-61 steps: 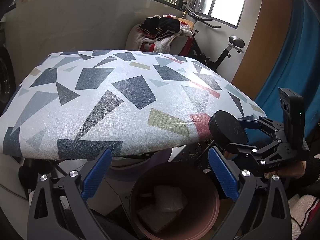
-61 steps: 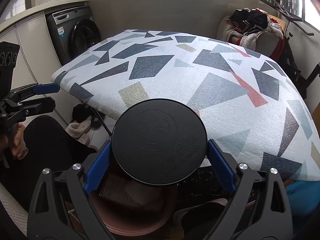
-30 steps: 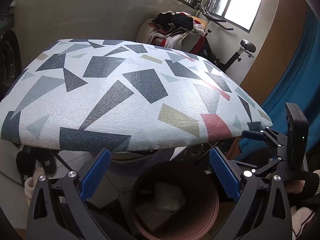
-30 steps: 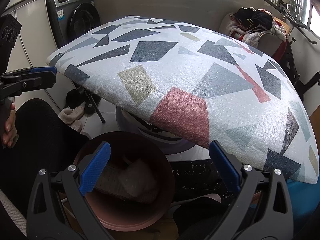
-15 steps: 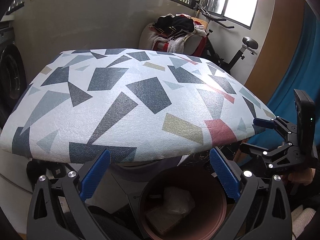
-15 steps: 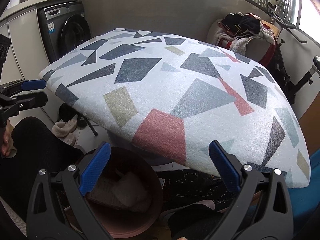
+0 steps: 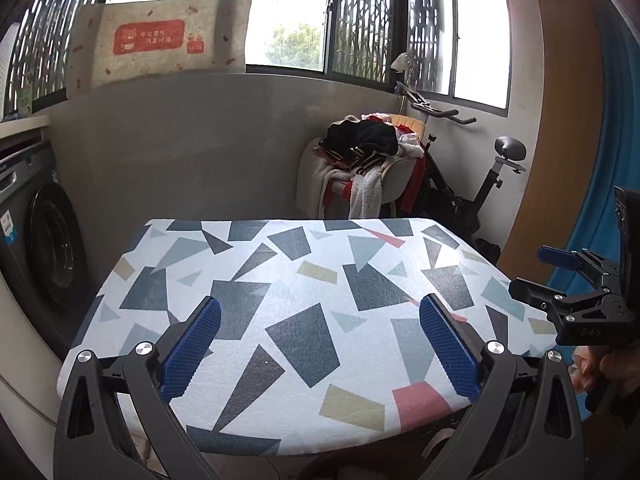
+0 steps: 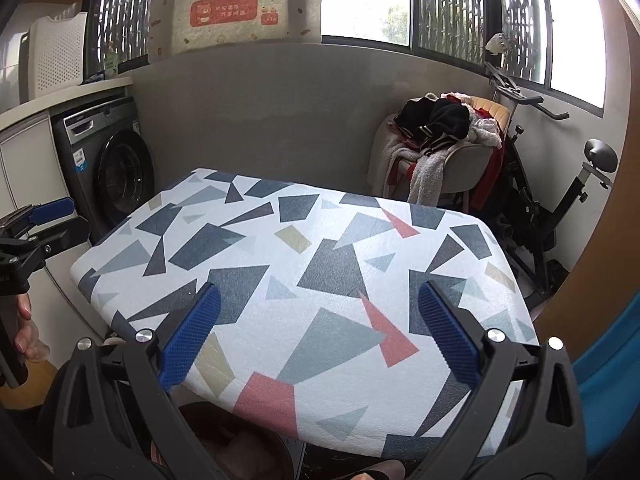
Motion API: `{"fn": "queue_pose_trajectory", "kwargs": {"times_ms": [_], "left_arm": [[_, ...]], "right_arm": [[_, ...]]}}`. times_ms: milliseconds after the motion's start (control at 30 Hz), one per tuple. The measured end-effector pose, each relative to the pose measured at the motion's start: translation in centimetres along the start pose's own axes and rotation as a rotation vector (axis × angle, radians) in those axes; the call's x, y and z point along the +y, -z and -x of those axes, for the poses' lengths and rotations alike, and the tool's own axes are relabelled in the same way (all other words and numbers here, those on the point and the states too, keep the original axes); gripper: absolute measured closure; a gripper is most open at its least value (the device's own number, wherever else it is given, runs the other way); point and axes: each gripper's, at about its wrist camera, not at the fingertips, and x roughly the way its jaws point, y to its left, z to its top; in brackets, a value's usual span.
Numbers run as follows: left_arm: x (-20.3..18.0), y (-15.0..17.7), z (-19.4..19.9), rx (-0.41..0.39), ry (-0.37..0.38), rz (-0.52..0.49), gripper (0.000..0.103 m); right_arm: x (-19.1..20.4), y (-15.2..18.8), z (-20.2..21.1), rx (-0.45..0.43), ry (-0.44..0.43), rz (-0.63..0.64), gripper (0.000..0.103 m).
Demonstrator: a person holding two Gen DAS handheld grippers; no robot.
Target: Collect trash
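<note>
Nearest, under the front edge of the tabletop [image 8: 320, 280], a sliver of the bin [image 8: 244, 454] shows in the right wrist view, with something pale and crumpled inside; little else of it can be made out. The left wrist view does not show the bin.

The left tongs [image 7: 320, 344] hang released over the near part of the tabletop, blue pads [image 7: 192, 348] wide apart with nothing between them. The right tongs [image 8: 320, 334] are likewise spread wide and hold nothing, poised above the tabletop's near edge. Each pair also appears in the other's view: the right tongs [image 7: 560, 276] off the tabletop's right side, the left tongs [image 8: 44, 220] off its left side, each with a hand [image 8: 26, 332] gripping below.

The tabletop itself is white with dark blue, grey, tan and pink shapes.

Left of the tabletop stands a washer [image 8: 112, 168]. Beyond its far right corner sits a chair [image 7: 360, 168] heaped with clothes, and just right of that an exercise bike [image 7: 472, 184]. Farthest back, above the wall behind the tabletop, a bag [image 7: 160, 40] with a red label leans against the window [image 7: 296, 16].
</note>
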Motion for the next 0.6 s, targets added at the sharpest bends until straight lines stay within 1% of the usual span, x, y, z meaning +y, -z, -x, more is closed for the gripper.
{"fn": "queue_pose_trajectory", "kwargs": {"times_ms": [133,167,300,400,600], "left_arm": [[-0.8,-1.7,1.3,-0.049,-0.055,-0.048,0.006],[-0.9,-1.9,1.7,-0.057,-0.059,-0.052,0.006],[-0.6,-2.1,2.1,-0.04,-0.086,-0.05,0.006],[-0.3,-2.1,2.0,-0.012,-0.065,-0.04,0.006],[-0.3,-2.2,2.0,0.0,-0.102,-0.061,0.006]], "right_arm": [[-0.4,-1.7,1.4,-0.031,0.001,-0.004,0.006],[-0.4,-1.9,1.7,-0.036,0.002,-0.003,0.006],[-0.2,-2.2,2.4,-0.047,-0.008,-0.008,0.006],[0.0,-2.2,2.4,-0.045,-0.005,-0.008,0.006],[0.0,-2.1,2.4,-0.04,0.005,-0.022,0.006]]}}
